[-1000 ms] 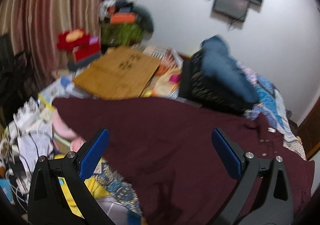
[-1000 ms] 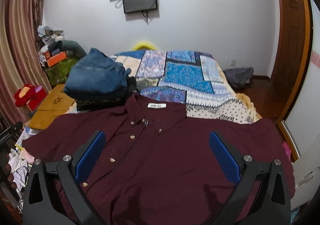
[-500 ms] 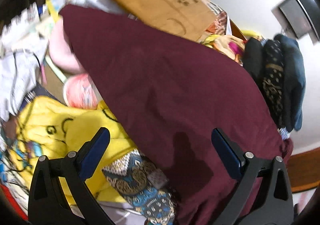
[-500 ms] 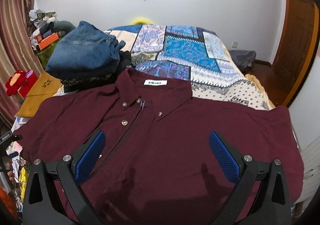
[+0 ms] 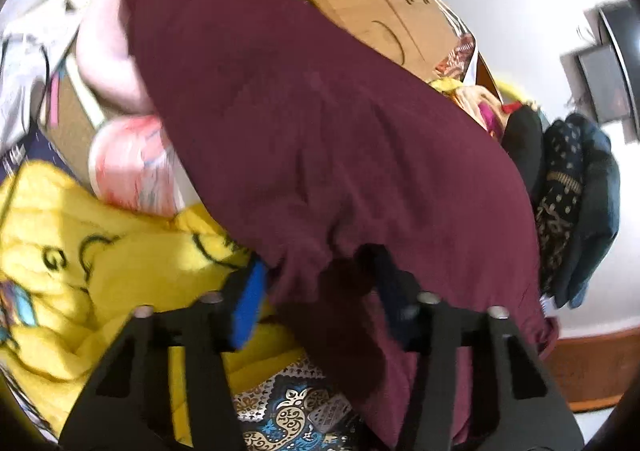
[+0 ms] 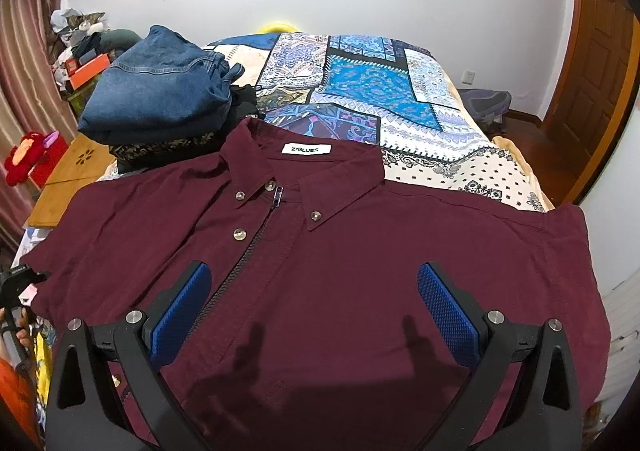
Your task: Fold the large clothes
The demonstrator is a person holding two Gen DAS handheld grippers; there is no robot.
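**Left jaws pinch the shirt's edge**

The left gripper (image 5: pixel 320 283) has its jaws nearly closed on the bunched left edge of the maroon shirt (image 6: pixel 340 251), which lies spread, front up, on the near end of the bed (image 6: pixel 440 155). The right gripper (image 6: pixel 314 307) hovers above the shirt's middle, jaws wide and empty. Probably the first side fold; next, carry that edge rightward. The collar label (image 6: pixel 306 149) reads "Z-BLUES".
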